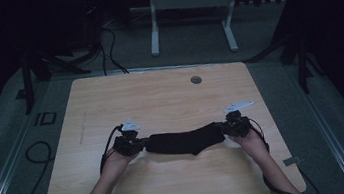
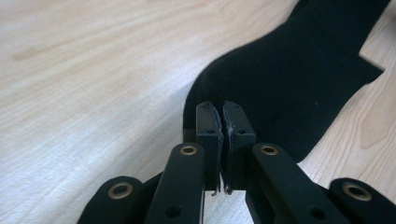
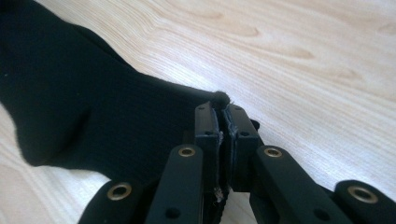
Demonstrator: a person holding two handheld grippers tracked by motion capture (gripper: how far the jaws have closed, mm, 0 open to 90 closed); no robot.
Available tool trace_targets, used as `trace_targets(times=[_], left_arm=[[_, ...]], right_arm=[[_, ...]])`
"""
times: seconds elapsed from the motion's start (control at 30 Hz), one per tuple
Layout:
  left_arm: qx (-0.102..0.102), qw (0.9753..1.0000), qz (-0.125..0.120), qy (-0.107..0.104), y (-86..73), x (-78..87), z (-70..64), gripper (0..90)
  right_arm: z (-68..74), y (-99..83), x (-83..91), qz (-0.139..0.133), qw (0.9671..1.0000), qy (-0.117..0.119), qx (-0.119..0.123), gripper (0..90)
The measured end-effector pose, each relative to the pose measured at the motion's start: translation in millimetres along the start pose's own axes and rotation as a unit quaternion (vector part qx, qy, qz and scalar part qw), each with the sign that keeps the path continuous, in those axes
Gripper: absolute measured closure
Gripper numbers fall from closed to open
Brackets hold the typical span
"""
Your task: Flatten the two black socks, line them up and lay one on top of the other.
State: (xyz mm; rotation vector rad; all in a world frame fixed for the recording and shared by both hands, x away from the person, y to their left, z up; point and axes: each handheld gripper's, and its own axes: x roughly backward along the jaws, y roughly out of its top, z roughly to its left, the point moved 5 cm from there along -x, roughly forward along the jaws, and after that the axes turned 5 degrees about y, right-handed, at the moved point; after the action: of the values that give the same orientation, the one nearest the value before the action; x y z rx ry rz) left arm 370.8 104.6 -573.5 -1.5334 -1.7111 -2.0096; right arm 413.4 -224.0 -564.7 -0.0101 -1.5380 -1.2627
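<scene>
- Black sock [image 1: 183, 141] lies stretched across the near half of the wooden table [image 1: 161, 103], running left to right between the two grippers.
- Left gripper [image 1: 135, 143] sits at the sock's left end, held by the person's left hand [image 1: 117, 157]; grey three-cornered plate on top of it.
- Left gripper view: jaws pressed together, pinching the sock's [image 2: 289, 79] edge; fabric runs from the jaw tips toward the upper right of the frame. Left gripper [image 2: 223, 114] clamped on the sock.
- Right gripper [image 1: 227, 127] sits at the sock's right end, held by the right hand [image 1: 249, 140]; it also carries a grey plate.
- Right gripper view: jaws together with a small bunch of sock fabric poking out at the tips; right gripper [image 3: 223, 114] clamped on the sock [image 3: 84, 107], which spreads to the upper left.
- Sock shows a heel-like bulge on its near edge, about mid-length, high view.
- Sock lies on or just over the tabletop; cannot tell if the middle touches the wood.
- Cables trail from both grippers back along the forearms.
- Small round grey grommet [image 1: 196, 79] in the table near the far edge, well apart from the sock.
- White table frame [image 1: 189, 14] stands on the floor beyond the far edge; room dim.
</scene>
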Motion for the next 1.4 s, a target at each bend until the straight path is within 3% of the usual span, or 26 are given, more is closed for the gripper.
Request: trace_targets(times=[0.27, 0.5, 0.8, 0.83, 0.9, 0.97, 1.1, 1.13, 1.2, 1.4], left_arm=[[-0.004, 0.9997, 0.019, 0.014, -9.6, -12.4, 6.5, 87.0], [0.0, 0.9997, 0.02, 0.013, -11.7, -15.9, 9.8, 86.9], [-0.019, 0.9992, 0.021, 0.027, -11.6, -16.8, 7.3, 85.6], [-0.014, 0.9993, 0.02, 0.027, -11.5, -16.1, 7.3, 81.8], [-0.009, 0.9996, 0.019, 0.019, -11.1, -15.2, 6.7, 73.2], [-0.009, 0.9999, 0.0, 0.008, -9.4, -10.9, 3.6, 60.3], [-0.012, 0.9996, -0.016, 0.017, -6.1, -4.5, 2.4, 50.8], [-0.013, 0.9996, -0.019, 0.017, -4.8, -2.8, 2.4, 44.0], [-0.012, 0.9996, -0.023, 0.012, -2.8, 0.4, 2.6, 40.9], [0.018, 0.9992, -0.034, -0.003, -2.1, 8.9, 7.4, 23.5]], right_arm=[[-4.7, -6.1, -16.0, 0.021, 0.9997, -0.006, 0.001, 84.8], [-6.4, -8.6, -18.8, 0.019, 0.9998, -0.005, 0.001, 84.5], [-5.7, -9.5, -19.5, 0.017, 0.9998, 0.001, -0.005, 80.5], [-5.4, -7.8, -18.3, 0.015, 0.9999, 0.0, -0.002, 73.3], [-5.3, -5.5, -15.1, 0.007, 0.9999, 0.007, -0.006, 70.4], [-5.1, -2.1, -9.8, -0.003, 0.9999, 0.011, -0.009, 65.2], [-3.7, 3.3, -2.1, -0.01, 0.9998, 0.017, -0.005, 54.0], [-3.0, 5.0, 0.1, -0.011, 0.9998, 0.017, -0.004, 50.3], [-0.9, 7.7, 2.7, -0.011, 0.9997, 0.024, 0.0, 43.5], [4.8, 13.8, 6.7, -0.019, 0.9995, 0.024, 0.005, 27.8]])
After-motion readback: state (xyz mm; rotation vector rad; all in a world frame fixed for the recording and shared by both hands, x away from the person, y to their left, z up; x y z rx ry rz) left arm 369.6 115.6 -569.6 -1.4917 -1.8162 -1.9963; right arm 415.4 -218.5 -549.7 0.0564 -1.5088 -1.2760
